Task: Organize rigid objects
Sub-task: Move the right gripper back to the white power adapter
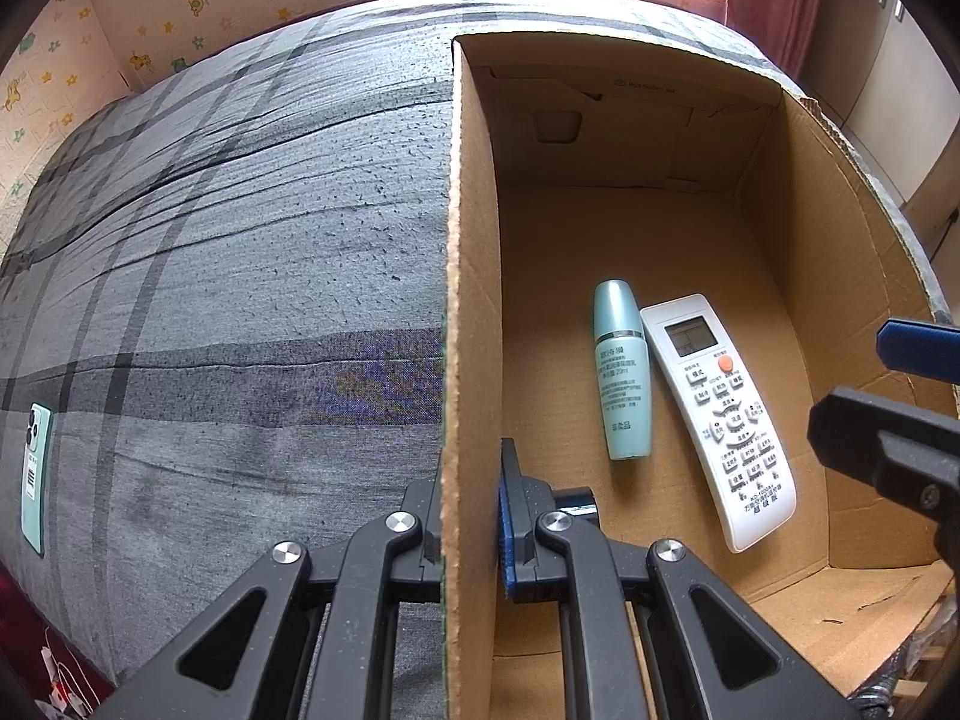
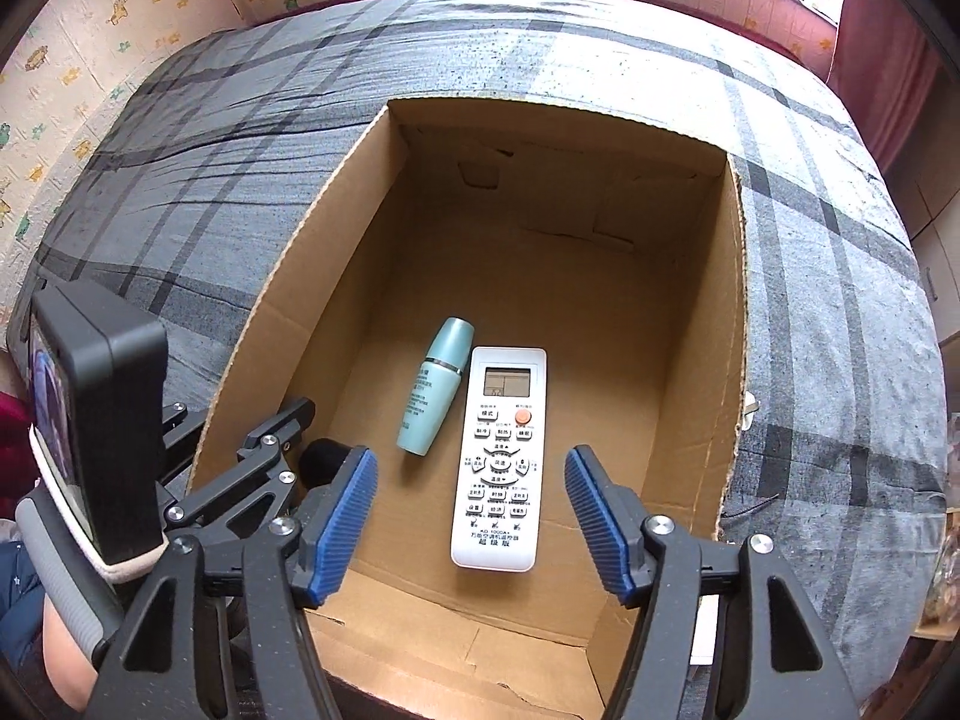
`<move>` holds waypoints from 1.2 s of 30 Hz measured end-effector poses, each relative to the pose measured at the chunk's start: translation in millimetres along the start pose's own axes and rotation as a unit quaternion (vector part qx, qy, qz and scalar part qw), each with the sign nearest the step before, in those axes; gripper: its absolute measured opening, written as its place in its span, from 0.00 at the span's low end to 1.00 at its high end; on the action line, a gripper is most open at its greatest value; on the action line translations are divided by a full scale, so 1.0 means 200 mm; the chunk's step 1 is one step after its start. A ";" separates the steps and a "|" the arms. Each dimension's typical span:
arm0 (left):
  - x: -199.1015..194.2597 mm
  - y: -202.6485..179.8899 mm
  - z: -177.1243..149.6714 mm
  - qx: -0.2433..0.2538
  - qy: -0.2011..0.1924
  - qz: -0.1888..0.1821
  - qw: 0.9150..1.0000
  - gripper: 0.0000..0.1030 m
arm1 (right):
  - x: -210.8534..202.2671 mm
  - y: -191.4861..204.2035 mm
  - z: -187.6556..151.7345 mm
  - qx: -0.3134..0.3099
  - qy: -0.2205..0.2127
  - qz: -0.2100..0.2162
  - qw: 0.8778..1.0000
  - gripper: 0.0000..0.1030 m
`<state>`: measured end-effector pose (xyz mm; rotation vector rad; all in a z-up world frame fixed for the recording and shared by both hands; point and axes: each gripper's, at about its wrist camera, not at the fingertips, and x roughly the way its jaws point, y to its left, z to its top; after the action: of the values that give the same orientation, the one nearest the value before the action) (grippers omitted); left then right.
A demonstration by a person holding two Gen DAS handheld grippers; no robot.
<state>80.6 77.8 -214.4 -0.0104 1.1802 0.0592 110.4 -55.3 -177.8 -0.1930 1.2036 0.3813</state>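
With the white remote [image 2: 499,457] lying flat in the cardboard box [image 2: 729,324] on the bed beside the teal bottle [image 2: 436,386], lift the spread, empty right hand-held gripper [image 2: 471,516] straight clear while the left hand-held gripper [image 1: 471,516], pinching the box wall, steadies it.

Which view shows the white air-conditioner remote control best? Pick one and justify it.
The right wrist view. There the white air-conditioner remote control lies nearly straight and centred on the floor of the brown cardboard box, its display and buttons facing the camera. The left wrist view shows the whole remote too, but off to the right, slanted and bent by the lens.
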 end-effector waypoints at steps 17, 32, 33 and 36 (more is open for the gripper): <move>0.00 -0.01 0.00 0.001 0.000 0.002 1.000 0.11 | -0.24 -0.23 -0.01 0.029 -0.052 -0.033 0.998 0.97; 0.00 -0.01 0.00 0.001 0.000 0.002 1.000 0.11 | -0.40 -0.60 -0.16 0.093 -0.074 -0.080 0.990 1.00; 0.00 -0.01 0.00 0.001 0.000 0.002 1.000 0.11 | -0.40 -0.62 -0.18 0.098 -0.073 -0.083 0.989 1.00; 0.00 -0.01 0.00 0.002 0.000 0.003 1.000 0.11 | -0.37 -0.68 -0.23 0.111 -0.062 -0.090 0.988 1.00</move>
<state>80.1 75.1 -214.0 -0.0047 1.1811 0.0618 99.8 -210.2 -132.4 -0.0824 1.0872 0.0976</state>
